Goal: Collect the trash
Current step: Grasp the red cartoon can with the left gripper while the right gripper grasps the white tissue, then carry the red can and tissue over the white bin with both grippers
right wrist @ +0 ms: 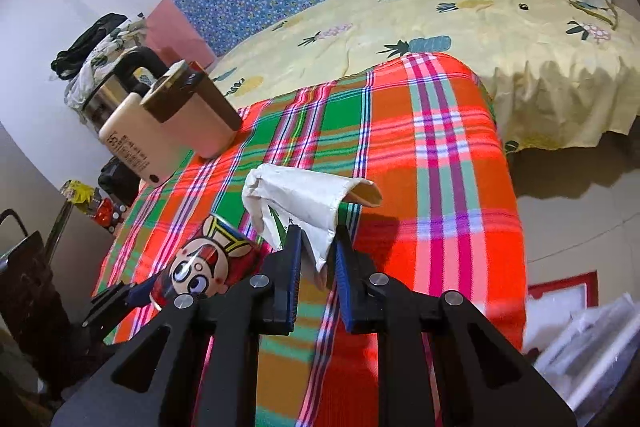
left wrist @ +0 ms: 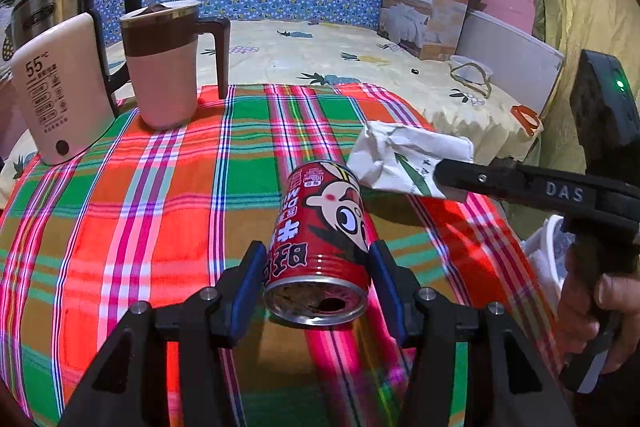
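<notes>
A red drink can (left wrist: 326,239) with a cartoon face lies on its side on the plaid cloth (left wrist: 160,211). My left gripper (left wrist: 318,267) is shut on the can, one pad on each side. The can also shows in the right wrist view (right wrist: 208,263). A crumpled white paper carton (left wrist: 404,163) is held above the cloth by my right gripper (right wrist: 316,251), which is shut on the paper carton (right wrist: 308,203). The right gripper (left wrist: 444,183) reaches in from the right in the left wrist view.
A pink-and-brown mug (left wrist: 164,67), a pink 55°C device (left wrist: 56,91) and a steel kettle (left wrist: 52,3) stand at the cloth's far left. A bed with a yellow pineapple sheet (right wrist: 500,39) lies behind. White containers (right wrist: 592,339) sit on the floor at right.
</notes>
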Available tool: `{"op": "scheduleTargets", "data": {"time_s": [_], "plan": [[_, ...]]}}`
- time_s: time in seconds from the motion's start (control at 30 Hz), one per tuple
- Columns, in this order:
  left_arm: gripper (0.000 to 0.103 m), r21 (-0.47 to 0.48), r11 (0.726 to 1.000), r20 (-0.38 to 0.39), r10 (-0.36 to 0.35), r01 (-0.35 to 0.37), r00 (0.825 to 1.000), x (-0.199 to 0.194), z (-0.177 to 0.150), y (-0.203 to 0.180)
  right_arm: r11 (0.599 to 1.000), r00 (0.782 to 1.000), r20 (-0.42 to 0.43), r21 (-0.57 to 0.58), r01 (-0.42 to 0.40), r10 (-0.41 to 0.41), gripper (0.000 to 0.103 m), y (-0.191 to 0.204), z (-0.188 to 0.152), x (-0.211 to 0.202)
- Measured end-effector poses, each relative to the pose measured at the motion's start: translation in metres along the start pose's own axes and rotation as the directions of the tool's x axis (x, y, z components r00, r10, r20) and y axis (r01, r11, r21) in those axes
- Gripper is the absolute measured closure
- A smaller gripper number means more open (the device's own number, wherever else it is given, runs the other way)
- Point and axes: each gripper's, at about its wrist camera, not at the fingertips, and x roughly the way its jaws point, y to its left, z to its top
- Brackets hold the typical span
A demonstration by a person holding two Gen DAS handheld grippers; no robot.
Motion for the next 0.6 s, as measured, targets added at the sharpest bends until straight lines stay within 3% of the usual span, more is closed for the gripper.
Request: {"op": "scheduleTargets", "data": {"time_s": [0.6], "plan": [[0.048, -0.010, 1.000, 0.017, -0.029, 0.029, 0.999, -0.072, -0.055, -0.038, 1.000, 0.998, 0.057, 0.015, -0.004, 0.003, 0.085, 0.012, -0.063, -0.085]]}}
